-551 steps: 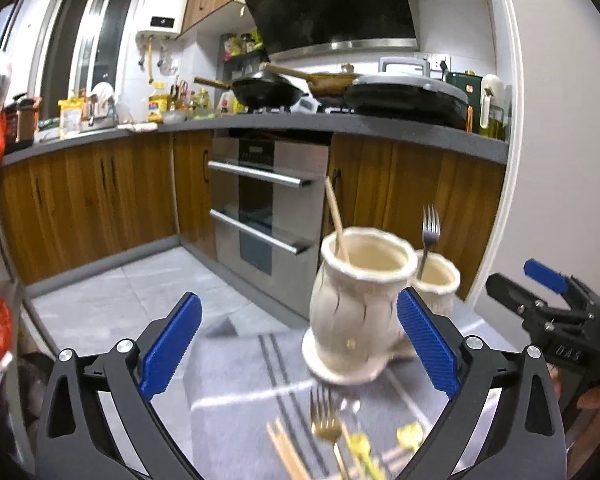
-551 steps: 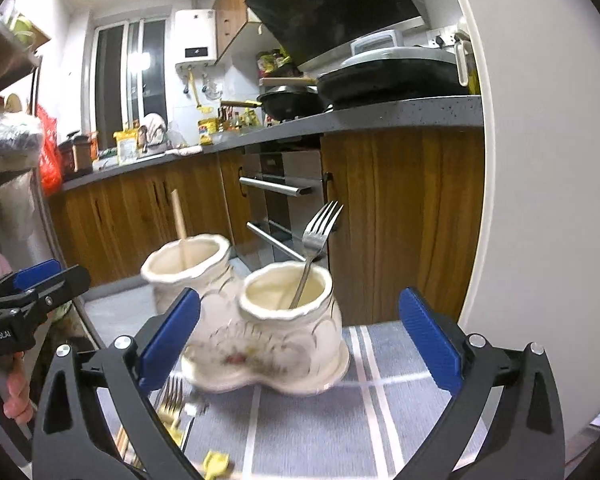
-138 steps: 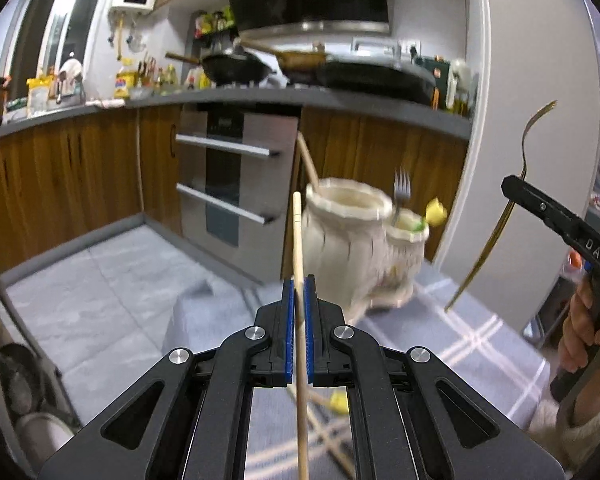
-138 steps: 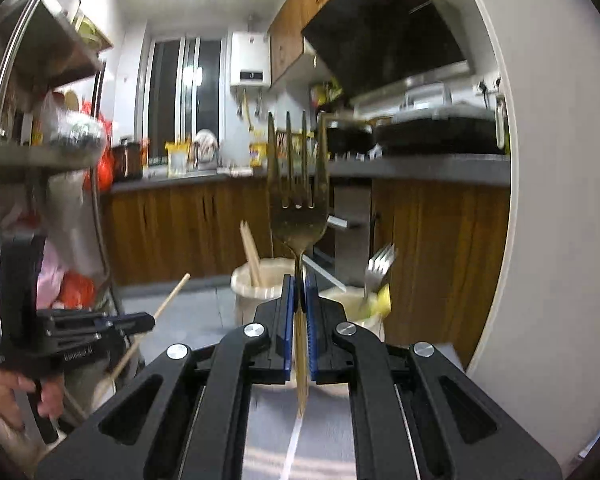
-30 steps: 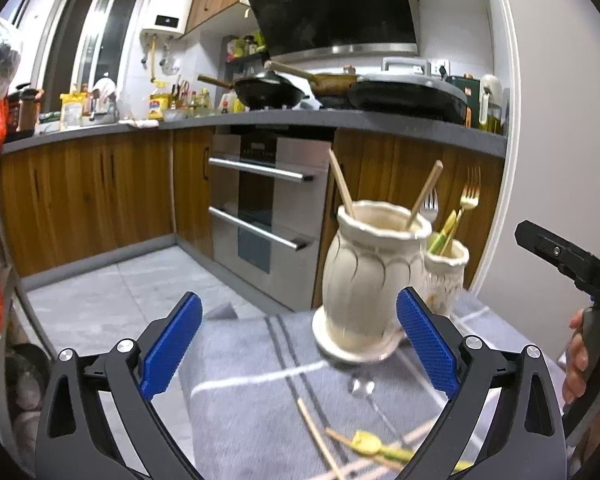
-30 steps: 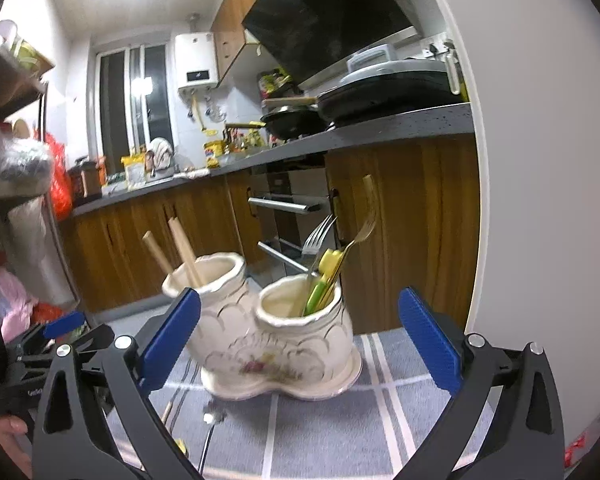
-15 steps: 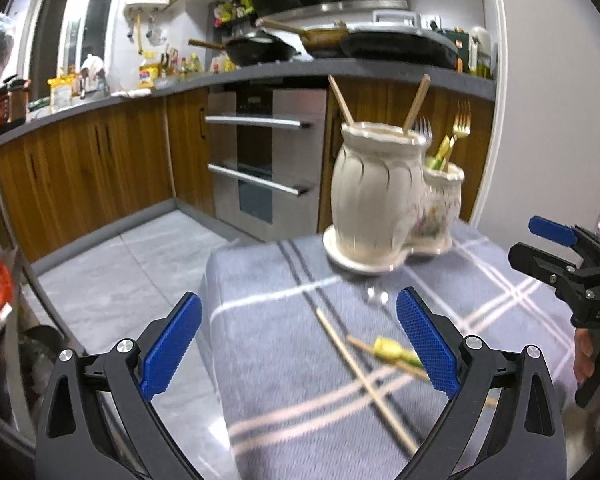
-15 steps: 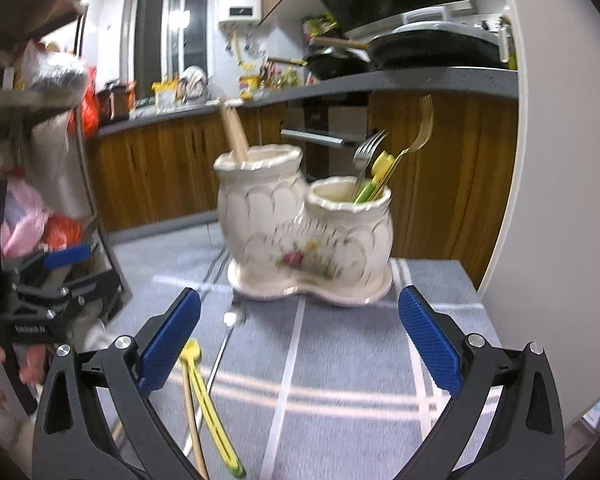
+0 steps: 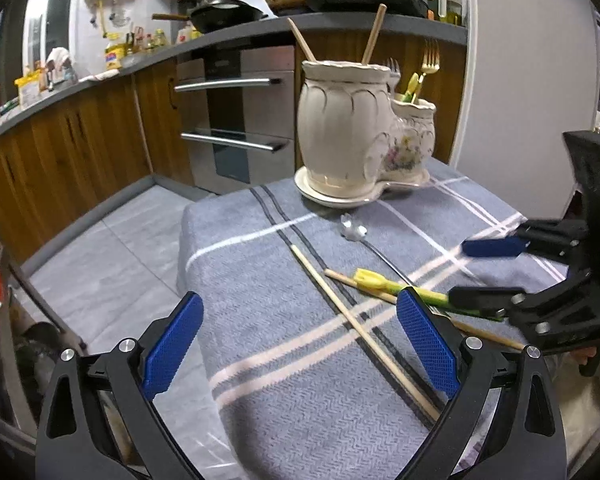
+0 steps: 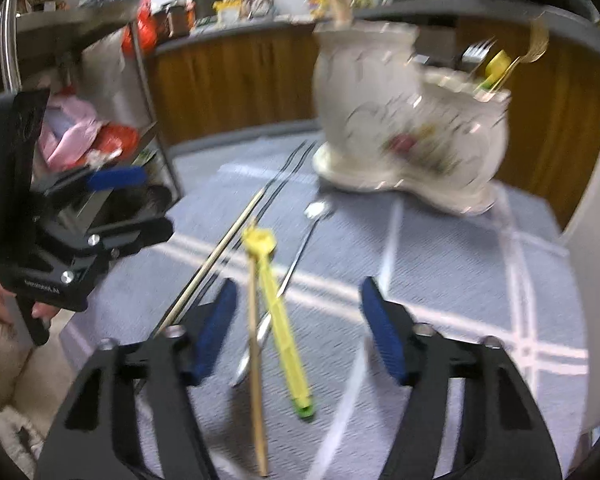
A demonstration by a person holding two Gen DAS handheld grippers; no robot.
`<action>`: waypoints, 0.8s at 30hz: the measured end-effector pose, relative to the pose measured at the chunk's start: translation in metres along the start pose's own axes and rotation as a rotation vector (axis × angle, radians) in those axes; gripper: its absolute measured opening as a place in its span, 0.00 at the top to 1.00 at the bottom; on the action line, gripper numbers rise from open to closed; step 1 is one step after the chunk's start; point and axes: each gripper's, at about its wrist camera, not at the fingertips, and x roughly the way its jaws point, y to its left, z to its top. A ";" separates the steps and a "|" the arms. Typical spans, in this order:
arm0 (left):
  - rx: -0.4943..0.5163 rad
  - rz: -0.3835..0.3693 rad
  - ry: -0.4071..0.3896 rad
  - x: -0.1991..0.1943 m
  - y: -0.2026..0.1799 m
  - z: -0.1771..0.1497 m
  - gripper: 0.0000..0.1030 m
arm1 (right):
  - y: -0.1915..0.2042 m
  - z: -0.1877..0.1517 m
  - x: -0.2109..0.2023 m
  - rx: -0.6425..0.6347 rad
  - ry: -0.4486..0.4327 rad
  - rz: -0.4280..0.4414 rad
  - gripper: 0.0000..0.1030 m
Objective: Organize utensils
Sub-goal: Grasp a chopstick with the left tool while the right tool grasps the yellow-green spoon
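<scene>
Grey checked cloth covers the desk point(image 9: 284, 380), and beyond both grippers stands the cream double holder point(image 9: 348, 128) with chopsticks in its tall pot and forks in the low one. Left gripper point(image 9: 300, 344) hangs wide open over the cloth, empty, a loose chopstick point(image 9: 340, 308) lying between its jaws. Right gripper point(image 10: 296, 328) is half open and closing, its pads not yet pressing; between its jaws lie a yellow-green utensil point(image 10: 280, 312), a second chopstick point(image 10: 254, 340) and a thin silver spoon point(image 10: 296, 264).
</scene>
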 end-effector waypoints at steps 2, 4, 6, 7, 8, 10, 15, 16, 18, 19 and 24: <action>0.003 -0.008 0.017 0.003 -0.002 0.000 0.08 | 0.002 -0.001 0.004 -0.007 0.022 0.006 0.62; 0.009 -0.019 0.034 0.006 -0.004 -0.001 0.10 | 0.003 -0.002 0.007 -0.005 0.037 0.014 0.71; 0.018 -0.041 0.047 0.009 -0.007 -0.001 0.18 | 0.002 -0.003 0.008 -0.002 0.051 0.026 0.77; 0.022 -0.050 0.052 0.010 -0.009 -0.001 0.20 | 0.002 -0.003 0.010 -0.001 0.055 0.029 0.78; 0.029 -0.060 0.059 0.011 -0.012 -0.002 0.22 | 0.002 -0.003 0.010 0.001 0.059 0.032 0.80; 0.047 -0.069 0.073 0.013 -0.017 -0.003 0.29 | 0.001 -0.003 0.011 0.007 0.064 0.047 0.84; 0.084 -0.063 0.122 0.020 -0.032 -0.005 0.45 | -0.007 -0.002 0.005 0.035 0.028 0.071 0.90; 0.086 -0.056 0.129 0.021 -0.035 -0.006 0.46 | -0.008 -0.001 0.001 0.041 0.017 0.071 0.90; 0.086 -0.041 0.156 0.025 -0.039 -0.005 0.54 | -0.011 0.000 -0.008 0.044 -0.008 0.057 0.90; 0.081 -0.032 0.170 0.027 -0.040 -0.005 0.58 | -0.011 0.001 -0.011 0.043 -0.015 0.046 0.90; 0.067 -0.001 0.217 0.032 -0.041 -0.008 0.90 | -0.022 -0.002 -0.024 0.044 -0.029 -0.015 0.91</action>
